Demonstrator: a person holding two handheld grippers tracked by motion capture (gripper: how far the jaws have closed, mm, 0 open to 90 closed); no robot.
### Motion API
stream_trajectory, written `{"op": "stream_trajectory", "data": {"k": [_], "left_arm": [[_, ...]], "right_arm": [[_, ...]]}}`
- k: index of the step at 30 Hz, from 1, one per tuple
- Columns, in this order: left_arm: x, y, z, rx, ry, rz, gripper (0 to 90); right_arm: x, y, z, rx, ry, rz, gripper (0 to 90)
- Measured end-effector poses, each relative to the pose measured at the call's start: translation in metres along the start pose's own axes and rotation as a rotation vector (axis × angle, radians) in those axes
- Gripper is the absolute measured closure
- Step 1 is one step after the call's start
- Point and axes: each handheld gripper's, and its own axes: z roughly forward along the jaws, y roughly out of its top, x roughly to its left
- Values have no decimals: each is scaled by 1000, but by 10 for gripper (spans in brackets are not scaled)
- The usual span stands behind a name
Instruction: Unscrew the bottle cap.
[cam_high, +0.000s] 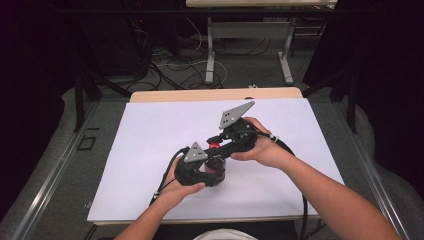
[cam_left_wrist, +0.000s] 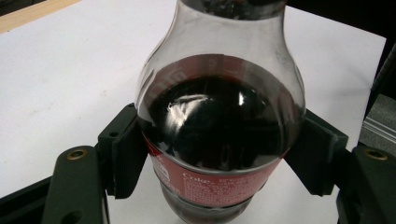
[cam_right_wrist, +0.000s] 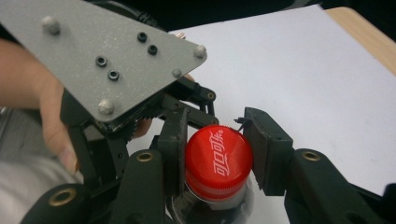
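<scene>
The left gripper (cam_left_wrist: 219, 154) is clamped on the body of the cola bottle (cam_left_wrist: 219, 135), pads pressing each side at the red label. The right gripper (cam_right_wrist: 215, 156) pinches the red cap (cam_right_wrist: 217, 161). The bottle stands on the white sheet (cam_high: 150, 150), mid-table; in the high view both grippers and hands cover most of it, and its base is cut off in the left gripper view. Beyond the wooden table edge (cam_high: 165, 95), cables (cam_high: 175, 65) lie on a dim floor

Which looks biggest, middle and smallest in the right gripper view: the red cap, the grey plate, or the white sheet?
1. white sheet
2. grey plate, though it sits near the camera
3. red cap
</scene>
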Motion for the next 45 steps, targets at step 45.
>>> {"op": "stream_trajectory", "data": {"k": [45], "left_arm": [[-1, 0, 0, 16, 23, -14, 297]], "right_arm": [[30, 13, -4, 138, -259, 269, 602]]}}
